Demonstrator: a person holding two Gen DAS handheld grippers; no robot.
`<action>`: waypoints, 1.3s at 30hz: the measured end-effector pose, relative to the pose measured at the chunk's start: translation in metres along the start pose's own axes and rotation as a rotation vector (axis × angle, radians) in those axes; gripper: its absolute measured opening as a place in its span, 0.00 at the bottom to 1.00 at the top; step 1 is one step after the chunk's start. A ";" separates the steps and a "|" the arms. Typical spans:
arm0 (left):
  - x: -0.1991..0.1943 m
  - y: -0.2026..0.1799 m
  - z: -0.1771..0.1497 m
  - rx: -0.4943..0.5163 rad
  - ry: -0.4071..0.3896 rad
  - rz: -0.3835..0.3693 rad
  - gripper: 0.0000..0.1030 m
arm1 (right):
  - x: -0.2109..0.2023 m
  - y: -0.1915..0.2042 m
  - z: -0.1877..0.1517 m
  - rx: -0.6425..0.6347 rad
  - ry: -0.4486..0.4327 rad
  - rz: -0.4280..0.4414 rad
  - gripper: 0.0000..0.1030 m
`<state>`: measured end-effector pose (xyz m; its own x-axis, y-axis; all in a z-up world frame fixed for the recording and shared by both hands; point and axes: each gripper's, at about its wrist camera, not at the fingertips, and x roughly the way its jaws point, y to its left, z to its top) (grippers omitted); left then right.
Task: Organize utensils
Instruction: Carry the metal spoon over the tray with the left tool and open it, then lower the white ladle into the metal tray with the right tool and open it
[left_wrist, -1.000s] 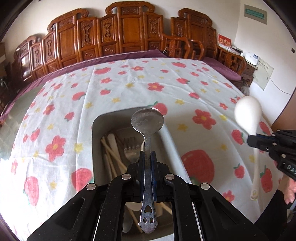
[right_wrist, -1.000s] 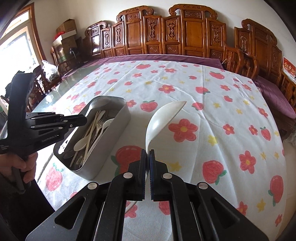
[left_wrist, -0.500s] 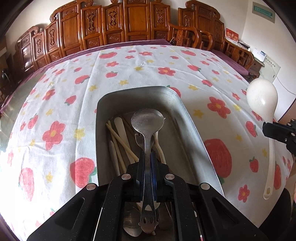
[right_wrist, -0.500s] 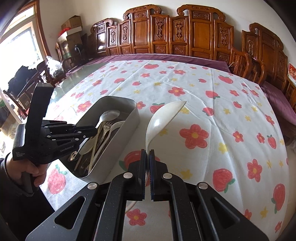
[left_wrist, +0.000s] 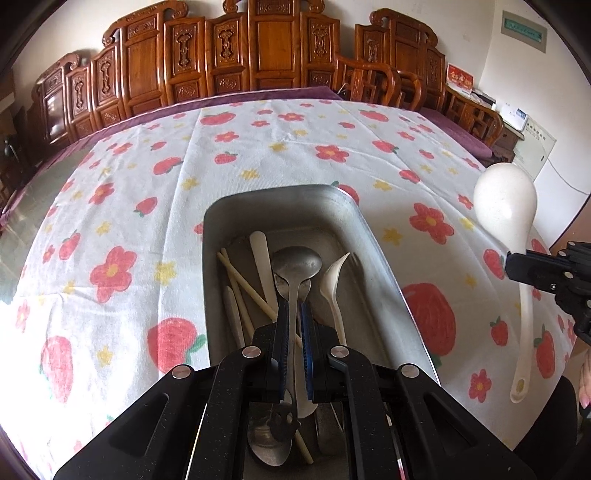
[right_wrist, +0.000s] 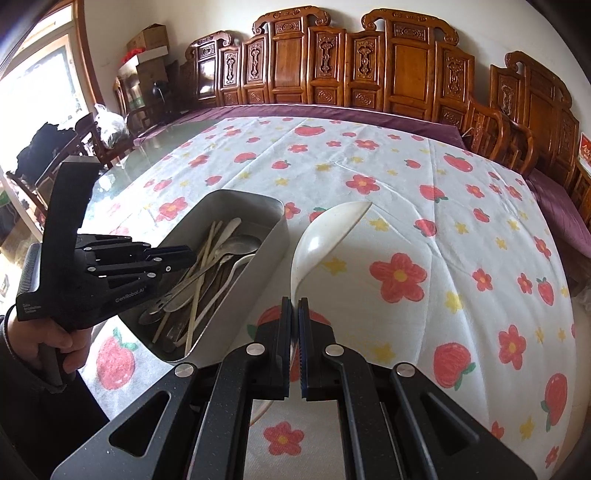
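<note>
Inside — rounded steel tray (left_wrist: 373, 236), metal spoon (left_wrist: 296, 264)

A white tablecloth (right_wrist: 424, 192) printed with red flowers, strawberries and yellow stars fills the middle of both views. Beneath it, a purple cloth (right_wrist: 332, 112) edges the far side. Carved wooden chairs (left_wrist: 266, 48) line the wall across the top. In the right wrist view, cardboard boxes (right_wrist: 147, 48) sit upper left, beside a bright window (right_wrist: 33, 96).
</note>
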<state>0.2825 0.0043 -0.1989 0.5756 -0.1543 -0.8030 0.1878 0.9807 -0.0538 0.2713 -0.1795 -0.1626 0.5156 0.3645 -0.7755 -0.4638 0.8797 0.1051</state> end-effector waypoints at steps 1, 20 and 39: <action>-0.003 0.000 0.000 0.000 -0.007 -0.001 0.06 | 0.000 0.002 0.002 -0.003 -0.002 0.002 0.04; -0.040 0.045 0.006 -0.057 -0.105 0.048 0.06 | 0.022 0.047 0.041 -0.074 -0.007 0.050 0.04; -0.043 0.073 0.005 -0.107 -0.113 0.090 0.06 | 0.101 0.084 0.055 -0.152 0.069 0.081 0.04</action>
<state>0.2761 0.0818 -0.1654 0.6730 -0.0714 -0.7362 0.0490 0.9974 -0.0520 0.3239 -0.0519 -0.1983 0.4243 0.4057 -0.8096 -0.6077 0.7904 0.0777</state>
